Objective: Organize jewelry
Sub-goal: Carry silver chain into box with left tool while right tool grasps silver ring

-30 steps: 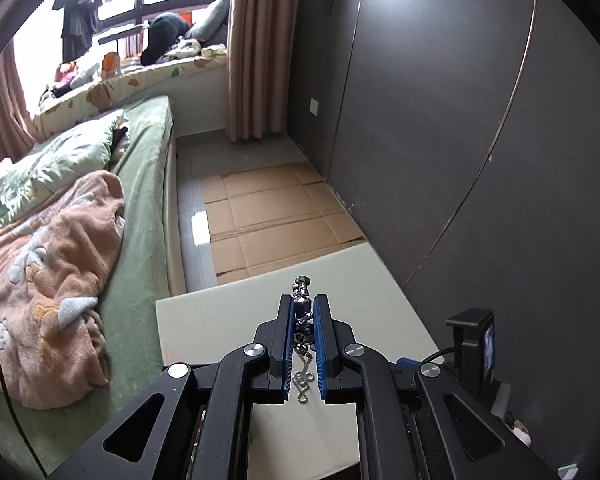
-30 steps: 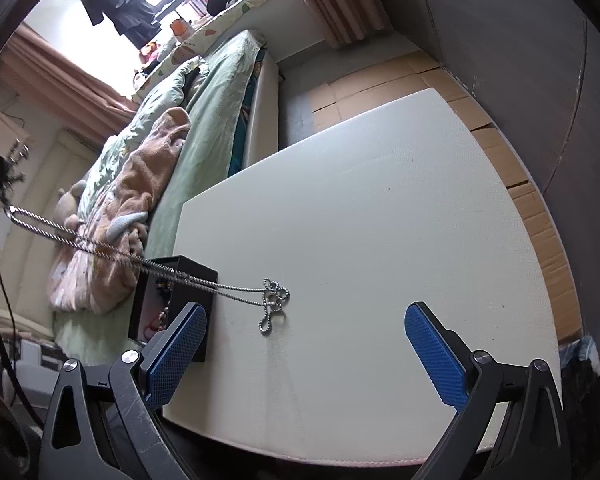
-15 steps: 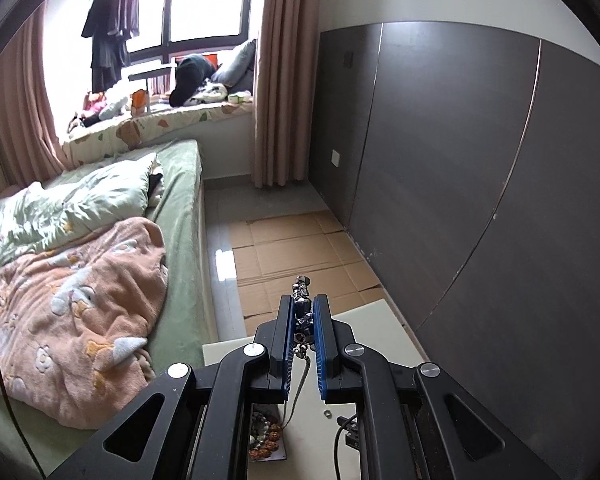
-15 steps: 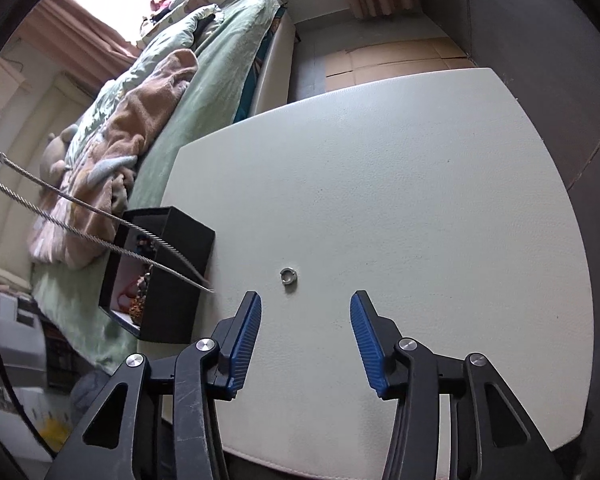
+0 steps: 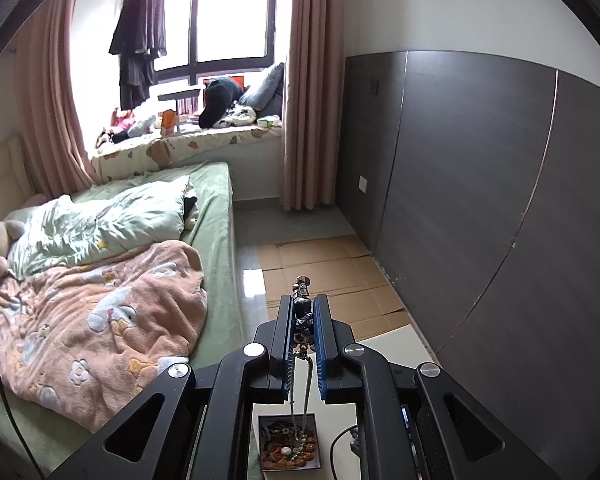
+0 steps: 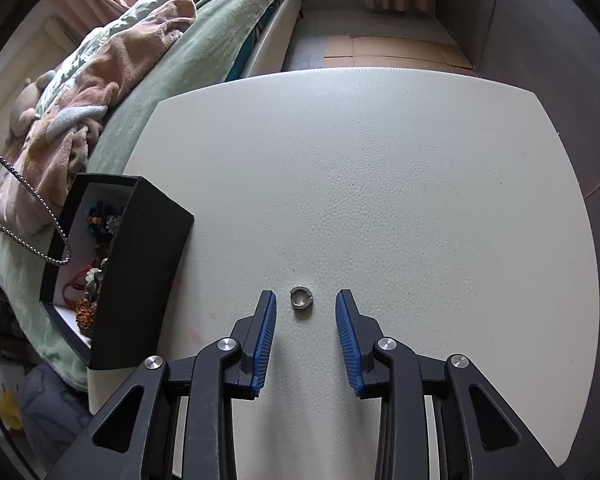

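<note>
My left gripper point(image 5: 303, 304) is shut on a silver chain necklace point(image 5: 302, 308) and holds it high above the table. The chain hangs down into an open black jewelry box point(image 5: 290, 448) that holds beads and other pieces. In the right wrist view the chain point(image 6: 28, 208) drops into the same box point(image 6: 140, 248) at the table's left edge. My right gripper point(image 6: 306, 312) is open, low over the white table point(image 6: 380, 160). A small silver ring point(image 6: 301, 298) lies on the table between its fingertips, untouched.
A bed with a green sheet and a pink blanket point(image 5: 92, 320) runs along the table's left side. Dark wall panels point(image 5: 480, 200) stand to the right. Cardboard sheets point(image 5: 324, 268) cover the floor beyond the table. A black cable point(image 5: 340, 448) lies beside the box.
My left gripper rose and carried the necklace left over the box; its pendant left the table and now hangs into the box. My right gripper narrowed and moved forward around the ring.
</note>
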`<state>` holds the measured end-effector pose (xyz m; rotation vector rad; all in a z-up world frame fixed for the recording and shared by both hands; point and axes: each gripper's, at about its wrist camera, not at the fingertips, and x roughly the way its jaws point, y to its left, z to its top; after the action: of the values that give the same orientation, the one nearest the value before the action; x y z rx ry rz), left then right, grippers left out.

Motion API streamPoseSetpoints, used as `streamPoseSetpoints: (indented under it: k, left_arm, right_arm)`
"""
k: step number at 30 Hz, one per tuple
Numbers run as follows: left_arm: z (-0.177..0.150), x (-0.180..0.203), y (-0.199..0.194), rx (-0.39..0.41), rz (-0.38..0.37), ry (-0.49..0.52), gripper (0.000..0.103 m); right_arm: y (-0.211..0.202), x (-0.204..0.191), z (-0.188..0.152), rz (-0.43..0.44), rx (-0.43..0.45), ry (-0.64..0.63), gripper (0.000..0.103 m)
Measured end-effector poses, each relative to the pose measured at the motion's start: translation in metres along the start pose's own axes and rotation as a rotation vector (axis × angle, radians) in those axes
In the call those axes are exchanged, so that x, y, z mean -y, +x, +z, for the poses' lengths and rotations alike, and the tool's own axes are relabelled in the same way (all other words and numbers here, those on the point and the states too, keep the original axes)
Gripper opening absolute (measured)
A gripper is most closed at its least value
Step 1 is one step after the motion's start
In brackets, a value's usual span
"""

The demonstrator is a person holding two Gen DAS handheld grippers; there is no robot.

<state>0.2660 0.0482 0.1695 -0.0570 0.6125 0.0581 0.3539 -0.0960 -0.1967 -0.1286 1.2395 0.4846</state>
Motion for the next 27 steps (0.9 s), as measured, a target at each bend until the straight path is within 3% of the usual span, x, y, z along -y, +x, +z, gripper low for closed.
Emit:
streamPoseSetpoints:
  k: [7, 9, 16, 27]
  left_arm:
    - [-0.007, -0.008, 0.012, -0.024, 0.009, -0.006, 0.010]
    - [-0.010, -0.011, 0.016, -0.034, 0.010, -0.009, 0.010]
    - [-0.026, -0.020, 0.030, -0.073, 0.013, -0.018, 0.010]
    - [-0.078, -0.023, 0.078, -0.192, -0.014, -0.029, 0.010]
  right_arm:
    - [0.005, -0.009, -0.001, -0.084, 0.001, -0.063, 0.029]
    - [0.005, -0.012, -0.002, -0.124, 0.005, -0.089, 0.017]
    - [-0.006, -0.007, -0.005, -0.086, 0.025, -0.074, 0.012]
    - [-0.062, 0.017, -0.002, 0.061, 0.192, 0.059, 0.012]
